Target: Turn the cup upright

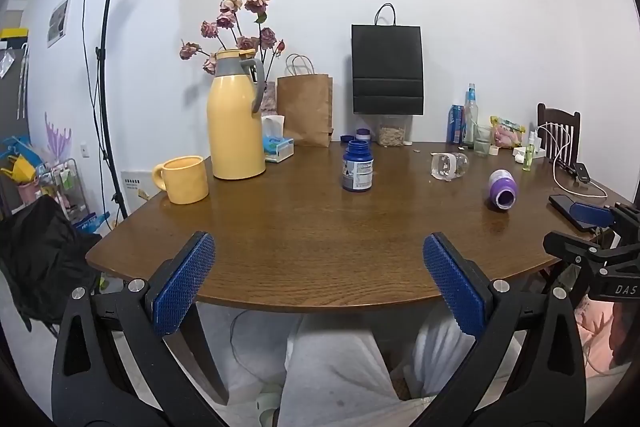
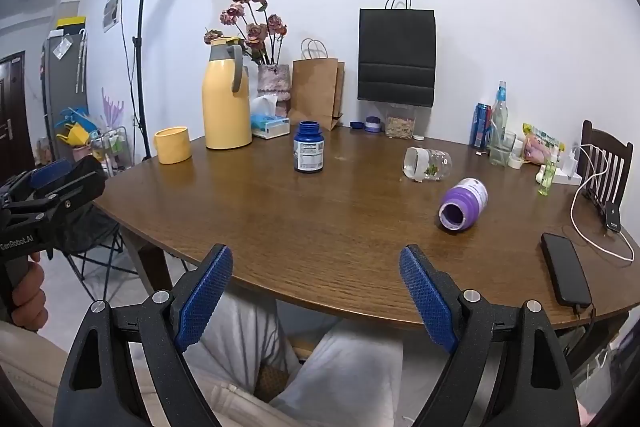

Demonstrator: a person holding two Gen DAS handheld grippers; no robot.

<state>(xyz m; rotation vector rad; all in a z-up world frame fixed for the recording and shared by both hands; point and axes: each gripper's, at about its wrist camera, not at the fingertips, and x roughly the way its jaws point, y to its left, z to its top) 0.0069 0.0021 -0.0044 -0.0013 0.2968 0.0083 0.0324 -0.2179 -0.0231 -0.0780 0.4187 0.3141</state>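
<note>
Left of the blue bottle (image 1: 357, 166) that stands upright mid-desk, a yellow mug (image 1: 184, 179) and a tall yellow flask (image 1: 237, 115) stand near the desk's (image 1: 320, 227) left rim. The left hand-held gripper (image 1: 319, 243) hangs over the near edge, its blue pads (image 1: 182, 283) spread wide with nothing between them.

Right of the blue bottle lies the clear cup (image 2: 427, 163) on its side, long axis running across the desk, white-banded end towards the bottle. Glare and the see-through wall make it hard to tell which end is open; something green shows inside. Further right and nearer the front edge, a purple bottle (image 2: 464, 203) also lies tipped, open mouth turned towards the cameras.

The right hand-held gripper (image 2: 316, 253) is likewise spread and empty, held just off the near rim. Bare wood stretches between the blue bottle, the cup and the front edge — the clutter keeps to the back wall side. A dark phone (image 2: 565, 269) lies at the far right rim, its cable partly cut off by the lens edge.
</note>
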